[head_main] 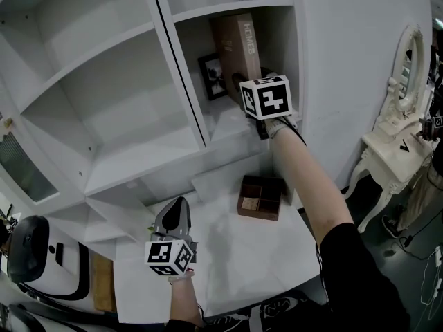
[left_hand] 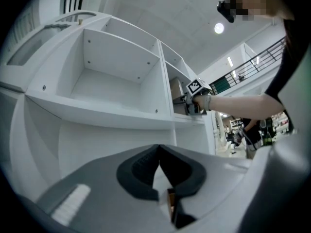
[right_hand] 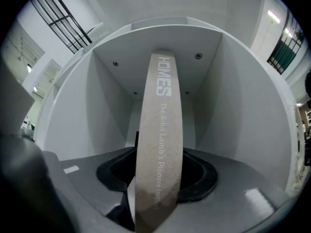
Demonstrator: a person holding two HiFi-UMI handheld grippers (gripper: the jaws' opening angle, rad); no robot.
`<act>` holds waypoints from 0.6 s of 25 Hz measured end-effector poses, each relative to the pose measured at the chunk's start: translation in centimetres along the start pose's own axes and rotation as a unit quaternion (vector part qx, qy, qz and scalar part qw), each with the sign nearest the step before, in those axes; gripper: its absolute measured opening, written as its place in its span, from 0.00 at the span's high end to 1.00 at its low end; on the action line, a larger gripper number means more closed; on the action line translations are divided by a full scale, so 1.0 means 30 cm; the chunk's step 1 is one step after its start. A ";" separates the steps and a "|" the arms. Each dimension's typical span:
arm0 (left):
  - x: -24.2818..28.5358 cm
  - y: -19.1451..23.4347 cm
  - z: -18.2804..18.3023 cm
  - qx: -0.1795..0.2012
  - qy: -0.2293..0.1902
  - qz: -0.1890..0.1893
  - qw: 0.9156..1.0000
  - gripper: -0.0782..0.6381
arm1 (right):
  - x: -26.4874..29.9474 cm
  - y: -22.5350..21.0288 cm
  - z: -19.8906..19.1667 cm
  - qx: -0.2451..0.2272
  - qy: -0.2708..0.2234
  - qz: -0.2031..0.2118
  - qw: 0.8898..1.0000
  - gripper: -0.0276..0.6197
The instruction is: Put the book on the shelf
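Observation:
A tan book (head_main: pixel 239 47) with "HOMES" on its spine stands upright in the upper right compartment of the white shelf unit (head_main: pixel 228 128). My right gripper (head_main: pixel 248 83) reaches into that compartment at the book's lower end. In the right gripper view the spine (right_hand: pixel 160 130) rises between the jaws, and the dark pads (right_hand: pixel 199 176) lie against both covers with no gap showing. My left gripper (head_main: pixel 174 213) hovers low over the white counter (head_main: pixel 228 254), shut and empty; its pads (left_hand: pixel 141 171) meet. The left gripper view shows my right gripper (left_hand: pixel 194 98) at the shelf from afar.
A black picture frame (head_main: pixel 212 77) leans at the back of the same compartment, left of the book. A brown compartment box (head_main: pixel 260 197) sits on the counter below. The left shelf bays (head_main: pixel 118 102) hold nothing. A white dressing table with mirror (head_main: pixel 394 151) stands at right.

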State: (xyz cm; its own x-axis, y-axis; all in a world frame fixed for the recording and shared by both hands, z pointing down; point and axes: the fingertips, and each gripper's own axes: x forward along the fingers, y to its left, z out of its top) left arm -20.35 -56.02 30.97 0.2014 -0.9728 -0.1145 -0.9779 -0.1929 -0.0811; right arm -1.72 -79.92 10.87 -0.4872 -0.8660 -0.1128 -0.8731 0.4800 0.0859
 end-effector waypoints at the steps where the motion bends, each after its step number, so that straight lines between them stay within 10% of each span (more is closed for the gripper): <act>1: -0.010 0.004 0.001 0.000 0.000 0.001 1.000 0.89 | -0.007 0.009 -0.002 -0.006 0.001 0.005 1.000 0.61; 15: -0.119 -0.026 0.011 -0.010 -0.007 -0.021 1.000 0.89 | -0.213 0.039 -0.011 -0.018 0.001 -0.011 1.000 0.50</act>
State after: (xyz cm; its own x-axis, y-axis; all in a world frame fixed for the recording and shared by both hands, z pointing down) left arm -20.29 -52.36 31.11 0.2427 -0.9621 -0.1244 -0.9695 -0.2358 -0.0672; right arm 0.39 -73.86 12.02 -0.4675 -0.8766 -0.1141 -0.8824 0.4550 0.1195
